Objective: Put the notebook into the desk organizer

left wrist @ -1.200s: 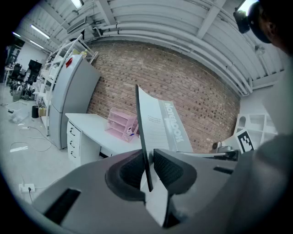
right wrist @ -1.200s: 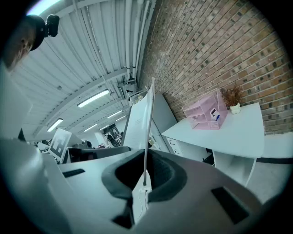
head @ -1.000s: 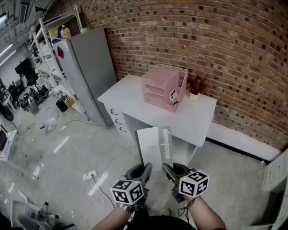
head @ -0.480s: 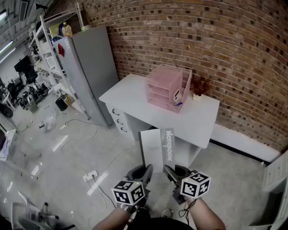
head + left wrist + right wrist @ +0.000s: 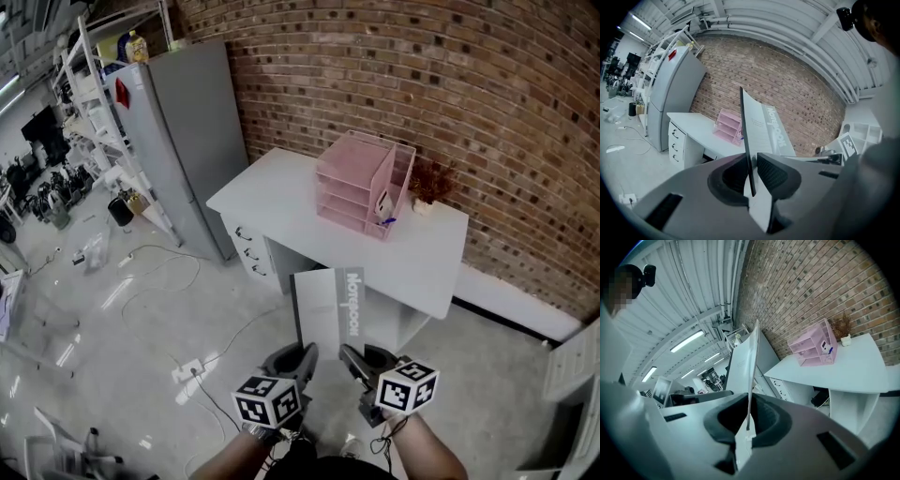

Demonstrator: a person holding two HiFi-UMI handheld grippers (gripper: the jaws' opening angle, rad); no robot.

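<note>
Both my left gripper (image 5: 300, 356) and right gripper (image 5: 353, 359) clamp the thin grey notebook (image 5: 330, 309); carry it steady toward the pink desk organizer (image 5: 361, 183).

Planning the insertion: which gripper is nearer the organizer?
Right, slightly. The right gripper is almost in line with the organizer; the left gripper is offset leftward. Both clamp the notebook.

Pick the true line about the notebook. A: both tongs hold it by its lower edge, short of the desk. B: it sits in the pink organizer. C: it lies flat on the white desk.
A: the left tongs and right tongs each pinch the notebook at its lower edge; the desk stands ahead, untouched.
</note>
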